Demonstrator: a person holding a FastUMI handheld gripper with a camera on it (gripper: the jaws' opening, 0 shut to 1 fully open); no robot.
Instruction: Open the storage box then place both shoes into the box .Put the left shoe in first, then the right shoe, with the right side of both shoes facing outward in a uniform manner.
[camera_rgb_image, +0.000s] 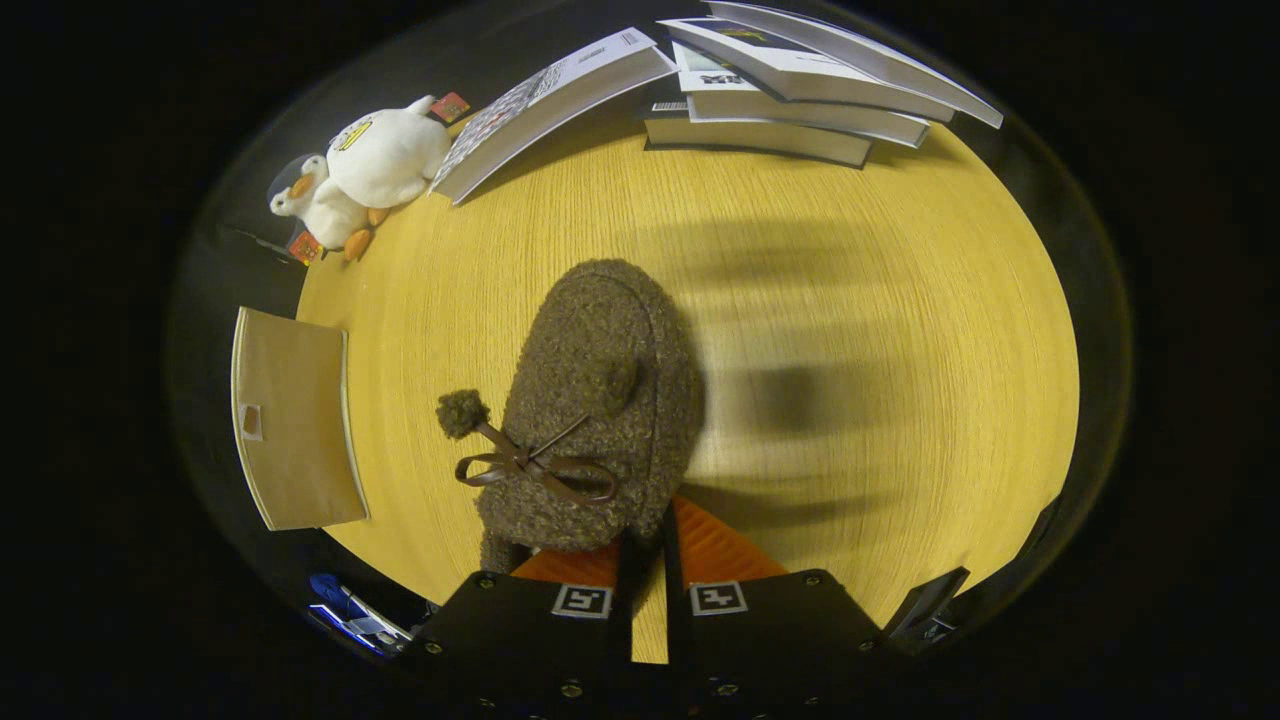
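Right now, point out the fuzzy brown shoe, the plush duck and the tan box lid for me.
fuzzy brown shoe (600, 390), gripper view, woolly upper, held between the closed fingers.
plush duck (385, 155), gripper view, white body.
tan box lid (295, 415), gripper view, flat middle of the panel.

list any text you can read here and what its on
None can be read.
books: cover print, too small to read.
duck: yellow mark on its back, too blurred to read.
box: small tag, too small to read.
gripper: two square black-and-white markers, patterns and not words; its fingers are pinched on the rim of the shoe.
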